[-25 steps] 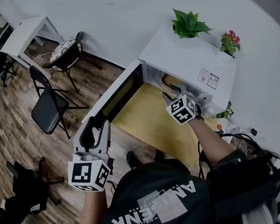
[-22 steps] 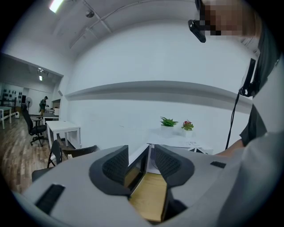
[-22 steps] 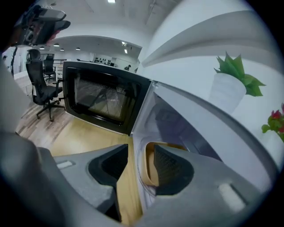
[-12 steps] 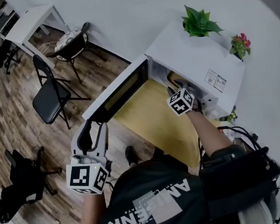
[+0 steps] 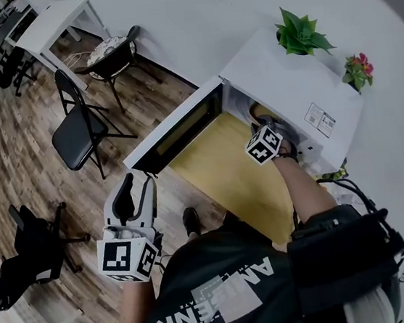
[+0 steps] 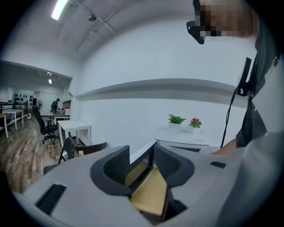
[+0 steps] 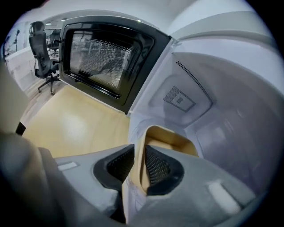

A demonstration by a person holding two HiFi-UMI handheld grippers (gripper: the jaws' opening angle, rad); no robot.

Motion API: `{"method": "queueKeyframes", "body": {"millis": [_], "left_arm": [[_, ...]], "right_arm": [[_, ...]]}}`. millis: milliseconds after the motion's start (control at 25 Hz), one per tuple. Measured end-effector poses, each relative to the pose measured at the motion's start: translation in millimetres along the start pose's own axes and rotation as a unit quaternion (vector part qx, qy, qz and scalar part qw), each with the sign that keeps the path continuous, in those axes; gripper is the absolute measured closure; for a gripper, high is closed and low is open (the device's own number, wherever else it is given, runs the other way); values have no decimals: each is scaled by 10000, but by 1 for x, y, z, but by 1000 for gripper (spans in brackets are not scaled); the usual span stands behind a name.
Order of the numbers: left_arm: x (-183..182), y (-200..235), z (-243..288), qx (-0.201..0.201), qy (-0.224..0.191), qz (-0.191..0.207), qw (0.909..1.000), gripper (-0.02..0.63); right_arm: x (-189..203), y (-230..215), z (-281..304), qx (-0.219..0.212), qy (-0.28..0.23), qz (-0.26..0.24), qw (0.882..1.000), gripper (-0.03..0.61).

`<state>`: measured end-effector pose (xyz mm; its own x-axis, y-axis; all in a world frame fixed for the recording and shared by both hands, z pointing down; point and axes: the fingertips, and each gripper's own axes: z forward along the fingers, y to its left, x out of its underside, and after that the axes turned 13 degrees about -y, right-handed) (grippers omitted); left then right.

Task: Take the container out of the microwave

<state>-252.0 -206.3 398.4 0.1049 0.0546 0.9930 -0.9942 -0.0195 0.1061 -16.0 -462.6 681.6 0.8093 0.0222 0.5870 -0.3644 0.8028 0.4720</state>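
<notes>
The white microwave (image 5: pixel 287 81) stands on a wooden table (image 5: pixel 225 169) with its door (image 5: pixel 183 126) swung wide open. Inside sits a cream, open-topped container (image 7: pixel 171 135) (image 5: pixel 258 111). My right gripper (image 7: pixel 140 155) (image 5: pixel 267 123) reaches down into the cavity. Its jaws are closing astride the container's near wall, one pad outside and one inside, and still look slightly apart from it. My left gripper (image 5: pixel 136 191) (image 6: pixel 141 166) hangs open and empty in front of the table, pointing toward the door.
Two small potted plants (image 5: pixel 302 33) (image 5: pixel 357 71) stand on top of the microwave. Cables (image 5: pixel 340 184) lie on the table's right end. Black folding chairs (image 5: pixel 81 128) and a white desk (image 5: pixel 60 21) stand on the wood floor to the left.
My right gripper has gone down and deeper into the microwave cavity, onto the container. The left gripper has hardly moved.
</notes>
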Motion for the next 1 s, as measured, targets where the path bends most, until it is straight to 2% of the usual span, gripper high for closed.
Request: {"method": "queueKeyframes", "body": {"millis": [120,680,1000], "left_arm": [[3,-4,-2,94,62,20,9999,448],[4,-3,-7,32,151,13,9999,448],[11,-7,5,323,198,-73,9993,448]], "right_arm": [[0,-1,2,17,21,-82,10000,515],[-4,4,-2,-170,-44,32,9998,548],[-21,14,-21,-237,-269,111,9993,549]]}}
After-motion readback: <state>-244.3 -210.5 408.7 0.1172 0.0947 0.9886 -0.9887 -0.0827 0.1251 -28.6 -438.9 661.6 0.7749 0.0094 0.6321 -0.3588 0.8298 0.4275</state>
